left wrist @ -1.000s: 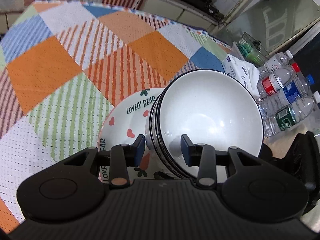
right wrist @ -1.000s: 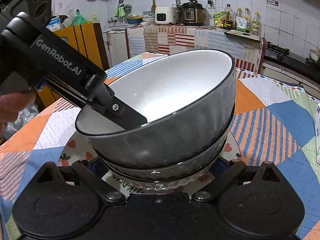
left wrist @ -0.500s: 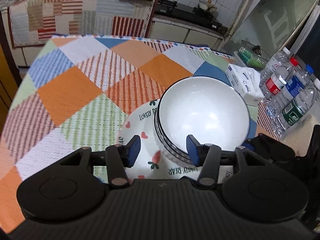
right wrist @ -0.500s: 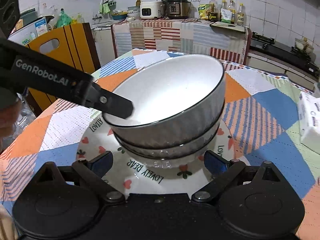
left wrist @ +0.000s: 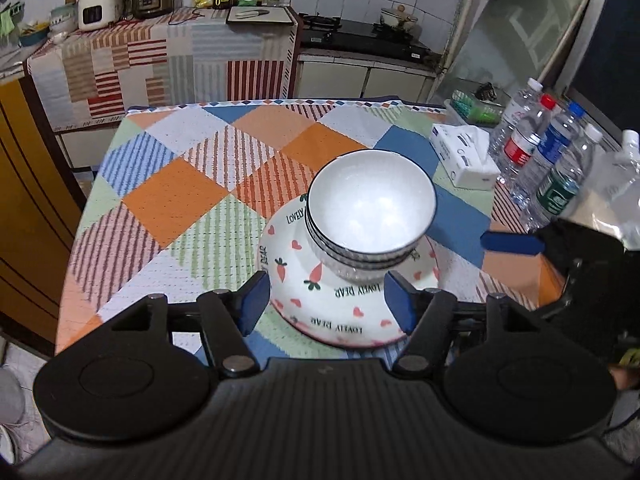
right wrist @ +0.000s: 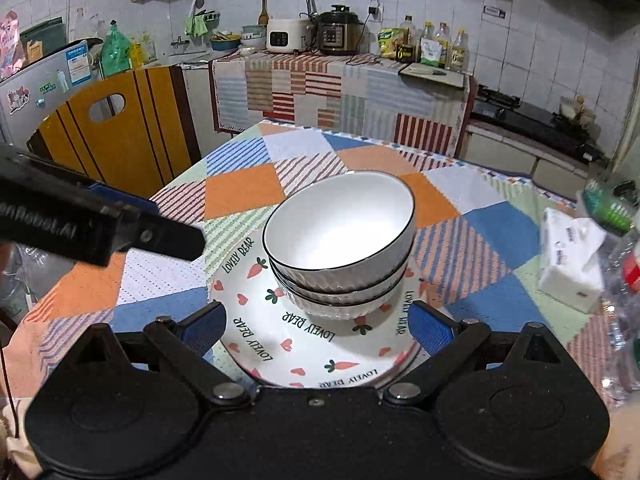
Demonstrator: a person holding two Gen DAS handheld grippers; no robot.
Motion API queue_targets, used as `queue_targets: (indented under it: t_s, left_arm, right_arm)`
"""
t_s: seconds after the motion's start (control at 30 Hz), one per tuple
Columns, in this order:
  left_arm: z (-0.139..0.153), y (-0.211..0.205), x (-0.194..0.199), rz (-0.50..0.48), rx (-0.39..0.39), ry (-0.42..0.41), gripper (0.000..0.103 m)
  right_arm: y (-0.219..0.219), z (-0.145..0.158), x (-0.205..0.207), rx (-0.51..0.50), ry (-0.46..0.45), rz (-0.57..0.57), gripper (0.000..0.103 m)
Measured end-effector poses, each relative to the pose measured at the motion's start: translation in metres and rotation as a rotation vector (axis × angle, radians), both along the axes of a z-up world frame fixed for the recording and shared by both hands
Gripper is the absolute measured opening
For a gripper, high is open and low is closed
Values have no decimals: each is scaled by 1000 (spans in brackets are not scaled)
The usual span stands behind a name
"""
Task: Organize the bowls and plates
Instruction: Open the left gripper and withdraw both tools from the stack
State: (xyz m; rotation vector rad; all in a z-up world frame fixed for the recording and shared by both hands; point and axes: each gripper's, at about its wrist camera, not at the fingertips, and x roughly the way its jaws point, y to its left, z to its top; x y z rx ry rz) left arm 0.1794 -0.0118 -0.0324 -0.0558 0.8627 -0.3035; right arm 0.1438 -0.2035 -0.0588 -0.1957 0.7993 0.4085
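Both the left gripper (left wrist: 326,300) and right gripper (right wrist: 316,326) hang with fingers apart, holding nothing, above the bowls (right wrist: 338,240) stacked on the plate (right wrist: 304,344).

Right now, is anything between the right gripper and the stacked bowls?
Nothing visible. The right gripper is open, low over the plate's near rim, and the bowls sit just ahead of it. The left gripper stays off to the side.

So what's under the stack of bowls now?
The bowl stack sits on the Lovely Bear plate, which lies on the patchwork tablecloth. The plate's centre is hidden beneath the lowest bowl.
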Motion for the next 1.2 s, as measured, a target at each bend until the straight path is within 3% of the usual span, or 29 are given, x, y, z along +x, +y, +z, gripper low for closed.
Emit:
queue_targets:
  t_s: [0.27,0.37,0.53,0.73,0.9,1.2]
  left_arm:
    - [27,1,-37,14,23,4,65]
    - [32,2,-52,39,-8,-8,74]
    - [33,-1,-67,60,-31,-15,75]
    - [35,-4,-82,108,-5,-56,86]
    - [36,-1,-93,151,5,-79,96]
    - [30,-1,-103,187,53,-56,98]
  right_arm:
    - [-4,30,-31,-52,-38,-4,99]
    - [-9,39,-42,-50,-30,-25,100]
    - [-15,48,-50,-67,18,-122,100]
    - [-18,49,-65,-147,2,-221,100]
    - [-25,55,-75,-123,12,-287,100]
    - [-31,64,-94,-68,-1,-347,100]
